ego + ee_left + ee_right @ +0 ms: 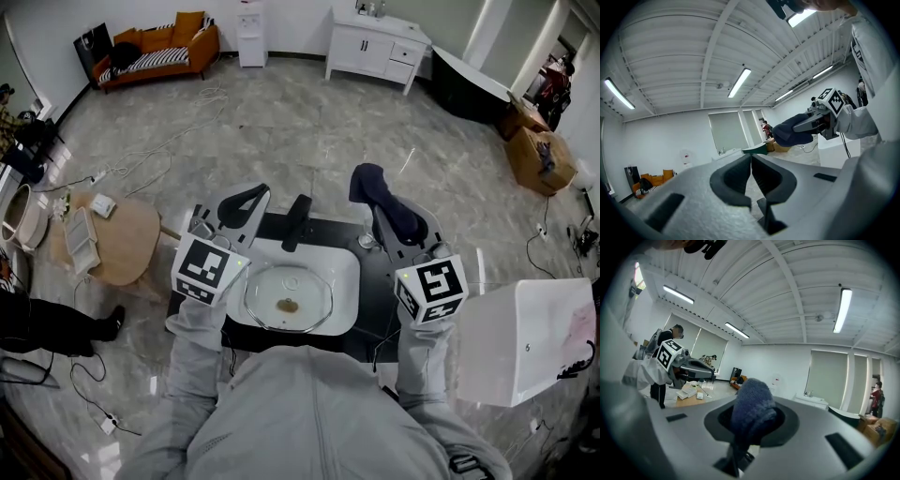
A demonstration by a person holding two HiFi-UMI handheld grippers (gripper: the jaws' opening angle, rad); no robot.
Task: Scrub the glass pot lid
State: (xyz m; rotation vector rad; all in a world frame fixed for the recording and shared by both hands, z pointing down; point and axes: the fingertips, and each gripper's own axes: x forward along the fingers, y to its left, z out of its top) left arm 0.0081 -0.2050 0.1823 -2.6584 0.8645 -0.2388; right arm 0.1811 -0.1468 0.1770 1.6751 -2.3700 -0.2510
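My left tongs [751,161] raised and tilted upward, jaws pressed together, my right tongs [752,425] alongside, clamped on a blue cloth [751,399]

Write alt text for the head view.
A person holds two grippers over a sink where a glass lid with a brown smear lies. The right gripper grips a dark blue cloth; the left gripper is shut and empty.

Brown-stained glass pot lid [289,298] flat in sink [345,267]

Light: bright, even, from ceiling tubes [739,82] | shadows: soft | glare: at tubes | edges: fisheye bend, dark vignette
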